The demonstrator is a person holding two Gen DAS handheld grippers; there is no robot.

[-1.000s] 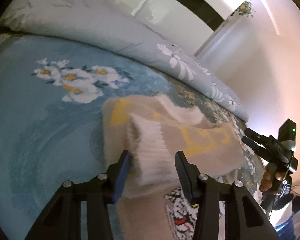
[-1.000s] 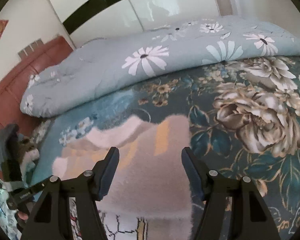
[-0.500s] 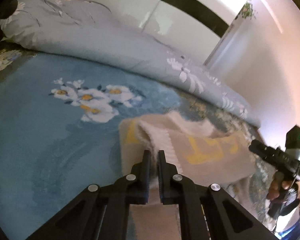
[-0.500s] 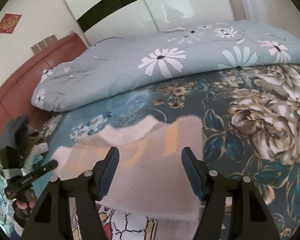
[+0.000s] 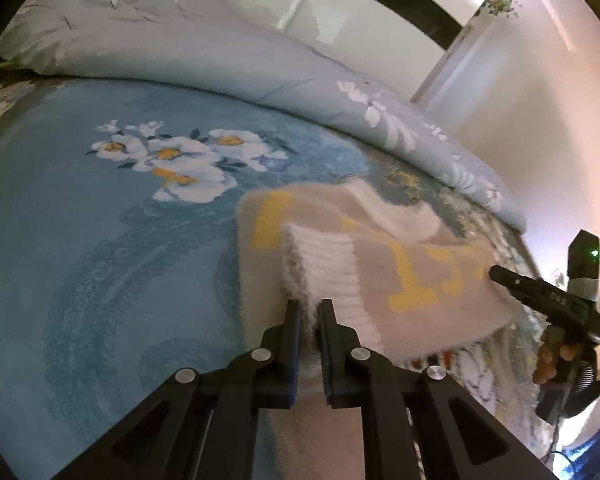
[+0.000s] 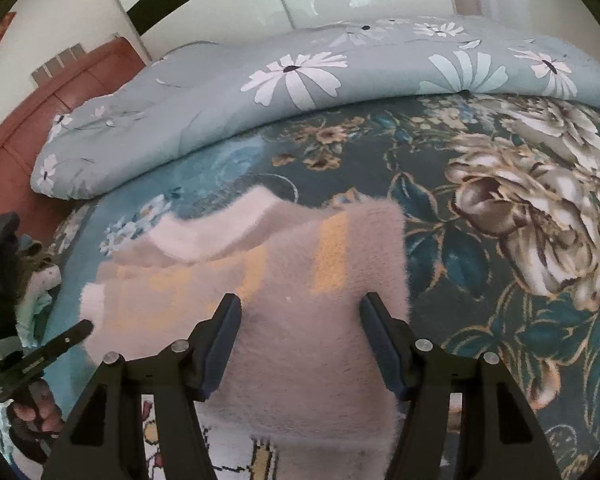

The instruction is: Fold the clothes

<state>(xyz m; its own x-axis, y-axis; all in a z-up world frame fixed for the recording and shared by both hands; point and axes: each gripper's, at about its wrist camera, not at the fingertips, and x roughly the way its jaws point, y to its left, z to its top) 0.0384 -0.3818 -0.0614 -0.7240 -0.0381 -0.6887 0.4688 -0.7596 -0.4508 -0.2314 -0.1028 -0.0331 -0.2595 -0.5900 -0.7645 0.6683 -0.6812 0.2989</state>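
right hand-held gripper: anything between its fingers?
Right wrist view: the right hand-held gripper stands open over the fuzzy beige sweater; only that fabric shows between its fingers, ungripped.

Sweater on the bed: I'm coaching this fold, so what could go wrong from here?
1. The left hand-held gripper pinches only the white cuff; it may slip out.
2. The right hand-held gripper hangs open above the sweater, so lifting now would likely skew the fold.
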